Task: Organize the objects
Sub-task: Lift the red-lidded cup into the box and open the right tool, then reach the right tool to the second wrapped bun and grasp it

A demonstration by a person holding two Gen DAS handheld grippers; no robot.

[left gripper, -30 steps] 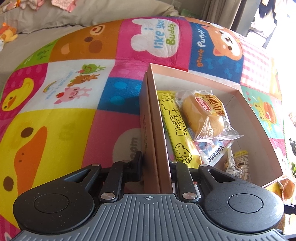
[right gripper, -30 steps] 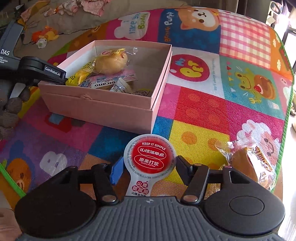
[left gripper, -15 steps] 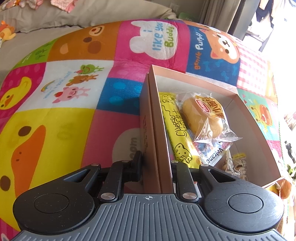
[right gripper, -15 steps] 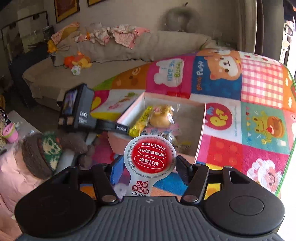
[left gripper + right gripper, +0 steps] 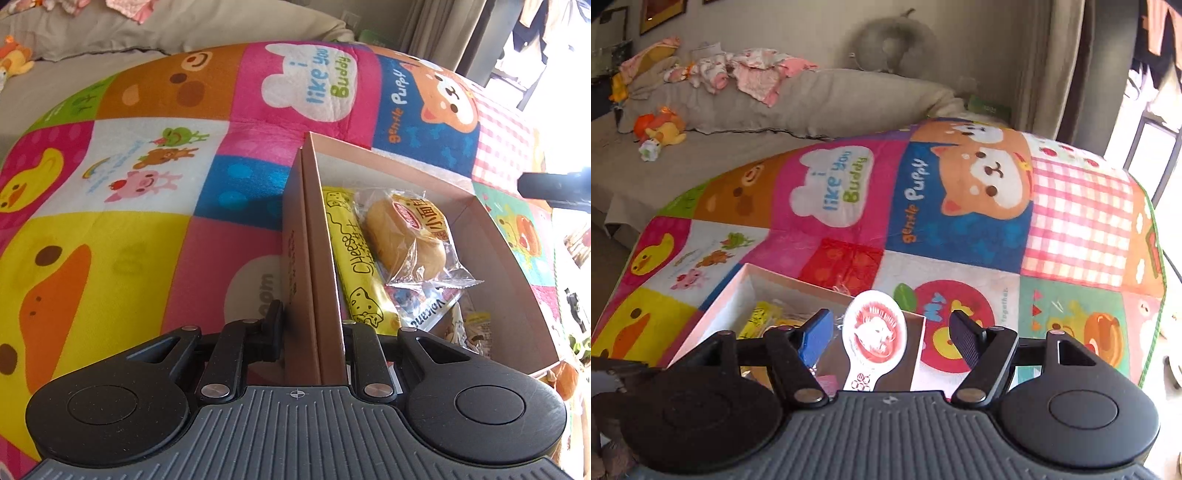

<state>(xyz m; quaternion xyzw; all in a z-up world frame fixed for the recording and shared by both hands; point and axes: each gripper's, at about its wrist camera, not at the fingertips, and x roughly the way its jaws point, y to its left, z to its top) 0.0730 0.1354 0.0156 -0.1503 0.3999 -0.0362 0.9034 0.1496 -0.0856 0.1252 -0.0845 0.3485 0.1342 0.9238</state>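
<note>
Right gripper point(image 5: 892, 334) tilts down above the pink box point(image 5: 720, 299), jaws opening — the round red-and-white snack packet point(image 5: 875, 332) sits loose between them. Left gripper point(image 5: 312, 328) pinches the box wall point(image 5: 314, 258).

Both handheld tools look alike. The left gripper point(image 5: 312, 332) has a grey ribbed base plate with a small crosshair mark at its front edge, flanked by two round black housings with recessed discs. Black link arms are fastened with silver round screws. The right gripper point(image 5: 892, 334) matches, but one finger wears a blue pad point(image 5: 816, 338) and the other a dark ribbed one.
</note>
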